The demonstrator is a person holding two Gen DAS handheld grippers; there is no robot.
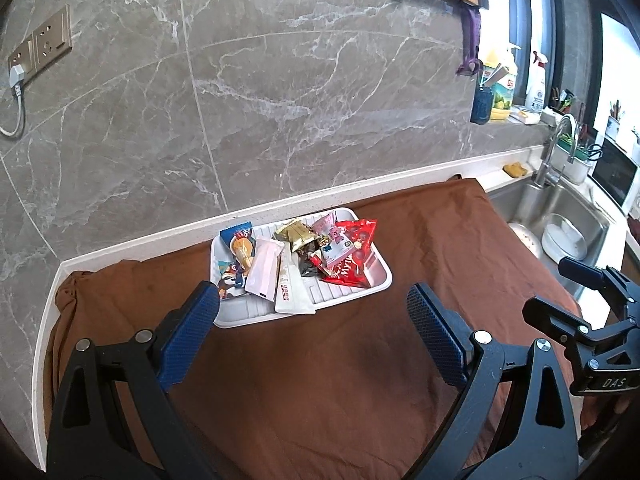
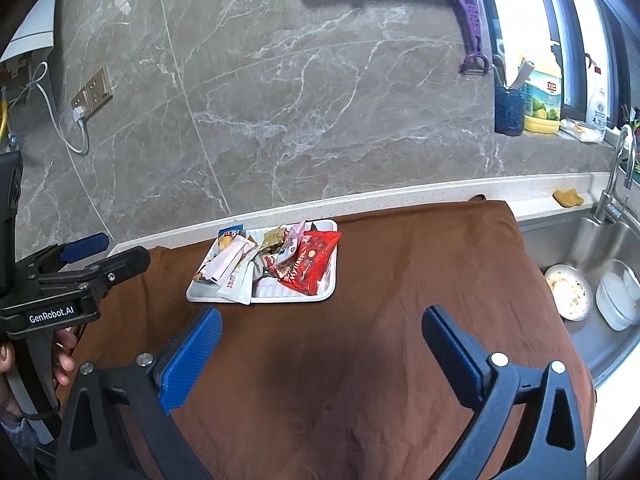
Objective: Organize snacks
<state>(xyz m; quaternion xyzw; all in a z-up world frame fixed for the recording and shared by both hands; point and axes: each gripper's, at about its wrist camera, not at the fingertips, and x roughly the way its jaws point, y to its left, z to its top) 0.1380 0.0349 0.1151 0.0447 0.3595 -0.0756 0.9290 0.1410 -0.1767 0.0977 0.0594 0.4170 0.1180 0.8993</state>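
A white tray [image 1: 348, 294] sits on a brown cloth [image 1: 328, 368] near the wall and holds several snack packs: a red bag [image 1: 354, 258], a pink-white stick pack [image 1: 262, 268], a white sachet [image 1: 290, 288], a gold pack [image 1: 296, 234] and a blue pack [image 1: 236, 234]. My left gripper [image 1: 314, 306] is open and empty, just in front of the tray. The tray [image 2: 320, 294] and the red bag [image 2: 312, 260] also show in the right wrist view. My right gripper [image 2: 322, 332] is open and empty over the cloth [image 2: 360, 360], short of the tray.
A steel sink [image 2: 600, 320] with a plate [image 2: 570, 290] and a white bowl [image 2: 616, 294] lies right of the cloth, with a tap [image 2: 616, 184]. Bottles and a blue cup [image 2: 509, 110] stand on the sill. A marble wall with sockets [image 1: 40, 46] is behind.
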